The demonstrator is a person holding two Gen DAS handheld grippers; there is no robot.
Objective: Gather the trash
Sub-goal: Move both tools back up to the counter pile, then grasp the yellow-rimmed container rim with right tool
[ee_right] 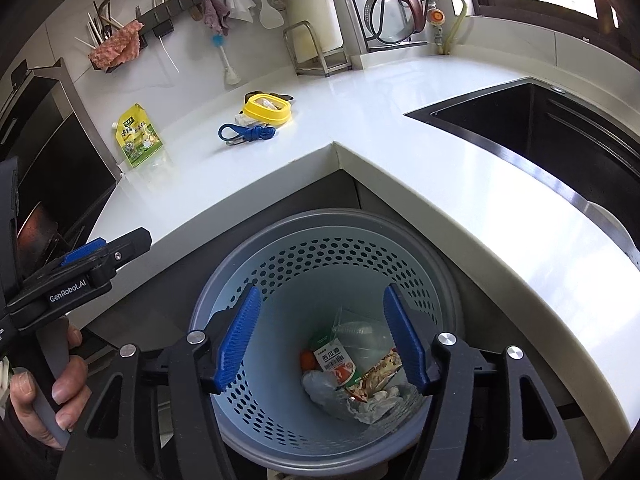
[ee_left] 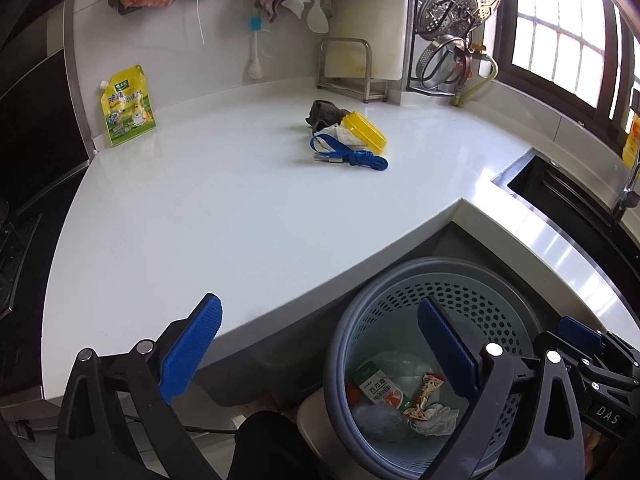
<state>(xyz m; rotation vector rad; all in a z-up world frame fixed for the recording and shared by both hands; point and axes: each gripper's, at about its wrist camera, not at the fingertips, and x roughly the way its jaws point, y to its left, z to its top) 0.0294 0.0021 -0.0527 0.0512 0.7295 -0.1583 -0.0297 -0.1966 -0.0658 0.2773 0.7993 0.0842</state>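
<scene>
Both grippers, left (ee_left: pixel 320 348) and right (ee_right: pixel 322 334), gape empty above the trash-filled bin (ee_right: pixel 280 276)

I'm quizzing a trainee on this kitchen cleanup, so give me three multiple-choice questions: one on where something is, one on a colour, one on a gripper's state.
1. Where does the yellow seasoning pouch stand?
A. In the sink
B. On the counter, by the wall at its left end
C. Inside the bin

2. What colour is the coiled cord on the counter?
A. Red
B. Green
C. Blue

3. How is the right hand-held gripper above the trash bin?
A. Open and empty
B. Shut on a carton
C. Shut on a rag

Answers:
1. B: the pouch is upright on the white counter near the wall.
2. C: the cord is plainly blue, beside the yellow tub.
3. A: its fingers are spread apart with nothing between them; the trash lies at the bin's bottom.
</scene>
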